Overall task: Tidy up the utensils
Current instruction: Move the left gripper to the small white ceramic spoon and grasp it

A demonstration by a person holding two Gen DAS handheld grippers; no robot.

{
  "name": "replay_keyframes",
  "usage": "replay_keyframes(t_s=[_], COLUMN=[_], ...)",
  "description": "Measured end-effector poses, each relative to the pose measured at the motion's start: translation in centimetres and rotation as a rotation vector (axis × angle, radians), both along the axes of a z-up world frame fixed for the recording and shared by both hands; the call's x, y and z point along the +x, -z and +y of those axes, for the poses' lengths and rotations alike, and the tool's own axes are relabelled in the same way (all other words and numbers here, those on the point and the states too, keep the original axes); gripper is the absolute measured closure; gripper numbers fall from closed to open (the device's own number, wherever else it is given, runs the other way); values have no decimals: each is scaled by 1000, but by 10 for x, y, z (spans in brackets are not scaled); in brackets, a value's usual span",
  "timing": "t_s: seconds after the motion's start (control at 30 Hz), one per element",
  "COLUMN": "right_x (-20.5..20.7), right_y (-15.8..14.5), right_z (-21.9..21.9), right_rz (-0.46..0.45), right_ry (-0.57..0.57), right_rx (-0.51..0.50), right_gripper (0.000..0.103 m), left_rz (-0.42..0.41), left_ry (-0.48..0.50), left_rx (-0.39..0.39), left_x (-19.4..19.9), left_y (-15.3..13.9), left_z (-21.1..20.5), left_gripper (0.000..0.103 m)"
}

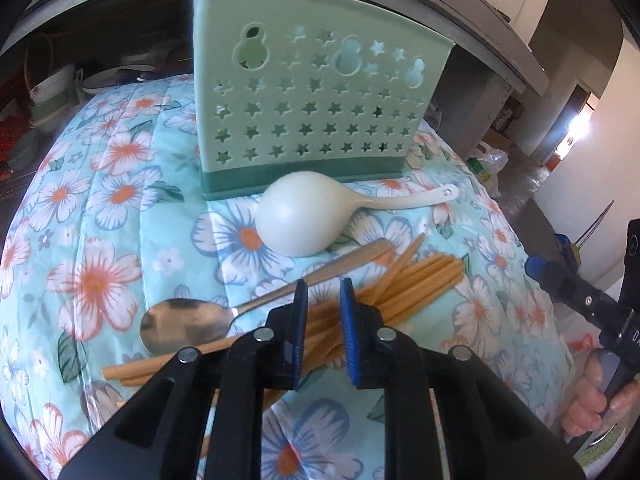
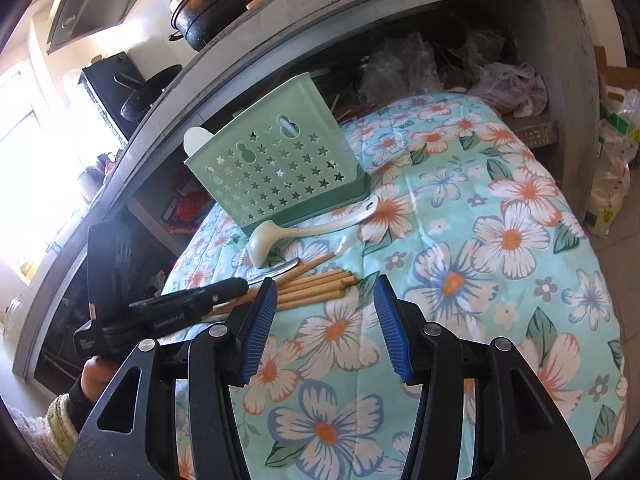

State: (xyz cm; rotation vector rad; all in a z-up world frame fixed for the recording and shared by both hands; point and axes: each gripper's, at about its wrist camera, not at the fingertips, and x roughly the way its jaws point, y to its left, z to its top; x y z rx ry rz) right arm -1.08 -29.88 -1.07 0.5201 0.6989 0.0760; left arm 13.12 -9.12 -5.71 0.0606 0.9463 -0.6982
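chopsticks [image 1: 404, 284]: tan bundle, fanned before green holder [image 1: 304, 92]
left tool [image 1: 324, 292]: narrowed around chopsticks, grip unclear
right tool [image 2: 326, 292]: half-wide, empty

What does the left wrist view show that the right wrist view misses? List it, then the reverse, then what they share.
Only the left wrist view: the metal spoon's bowl, and the left gripper nearly closed over the chopsticks; whether its pads press on them cannot be told.

Only the right wrist view: a black pot on the counter, and the right gripper open over bare cloth.

Both: the green utensil holder, the white ladle, the chopsticks and the floral cloth.
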Motion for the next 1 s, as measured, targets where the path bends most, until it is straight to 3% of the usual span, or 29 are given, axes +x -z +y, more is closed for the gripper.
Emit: replay_keyframes(t_s=[0.17,0.43,0.63,0.8,0.9,1.0], right_x=[0,-5,-5,-1,0,-1], right_y=[0,-4,-2,-2,-2,-2], right_z=[3,5,3,3,1,-1], right_rz=[-2,-10,-4,-2,-2,1], right_ry=[-13,-18,-19,-27,-22,-20], right_rx=[10,12,12,14,11,17], right_gripper=[54,51,44,42,41,40], left_rz=[-16,-16,-36,-68,-52,-47], left_ry=[20,-21,-88,-103,-99,-74], left_rx=[21,-21,-75,-36,-11,87], left_x=[-14,-18,-5,13,22,29], left_y=[3,-5,-25,-31,-28,-18], left_z=[-1,13,27,16,9,-9], left_gripper=[87,87,71,52,46,45])
